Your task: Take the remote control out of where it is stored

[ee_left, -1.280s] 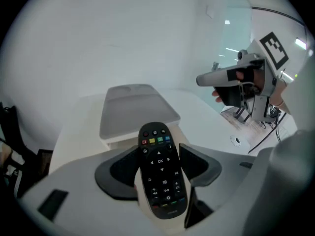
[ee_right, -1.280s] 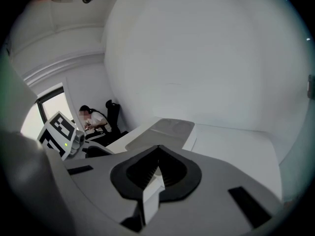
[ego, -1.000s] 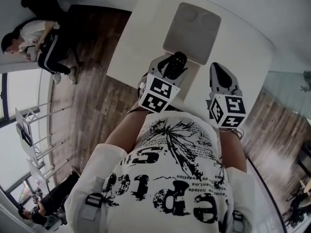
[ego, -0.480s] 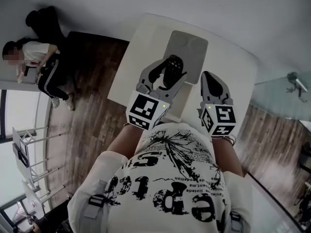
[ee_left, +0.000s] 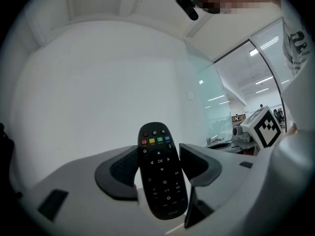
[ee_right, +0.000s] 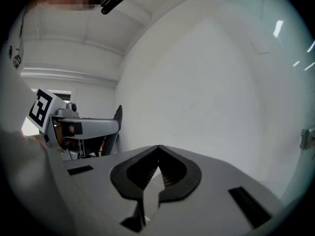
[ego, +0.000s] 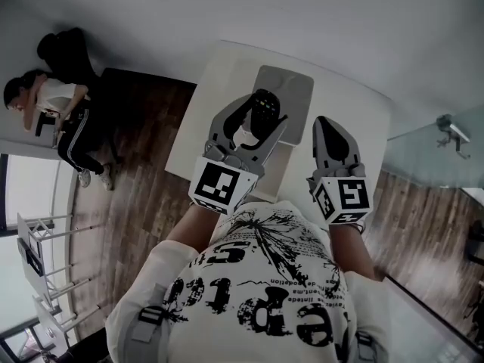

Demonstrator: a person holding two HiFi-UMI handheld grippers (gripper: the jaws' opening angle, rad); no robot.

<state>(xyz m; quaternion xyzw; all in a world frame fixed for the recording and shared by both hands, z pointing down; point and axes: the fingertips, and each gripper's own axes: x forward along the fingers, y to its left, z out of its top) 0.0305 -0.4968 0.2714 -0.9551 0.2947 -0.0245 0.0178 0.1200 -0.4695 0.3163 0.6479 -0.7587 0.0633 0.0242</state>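
Since a second ago the left gripper (ego: 259, 119) has come up and looks bigger in the head view, and it has brought the long black plastic remote control (ee_left: 161, 173) with it; the right gripper (ee_right: 158, 167) has hardly moved.

Left jaws are a little way apart and press on both sides of the remote, near its middle; the end with the red, yellow, green and blue buttons sticks out past the jaws and points up at the white wall (so it is in the air, not lying on anything). From the head view the remote hangs over the near left part of the grey flat tray with round corners (ego: 293, 89), which lies on the white counter (ego: 367, 116); I cannot tell if that tray is where it was kept. Right jaws are pressed together at the tips with nothing in them; that gripper waits beside the left one. Another person (ego: 57, 112) sits far off by the brown wood floor (ego: 144, 172).

I think the taking-out step is nearly done, since the remote is lifted clear; the next move would be to carry it away from the tray to a bare bit of counter; the left jaws must grip tight, because the remote looks smooth and could slip or tip.
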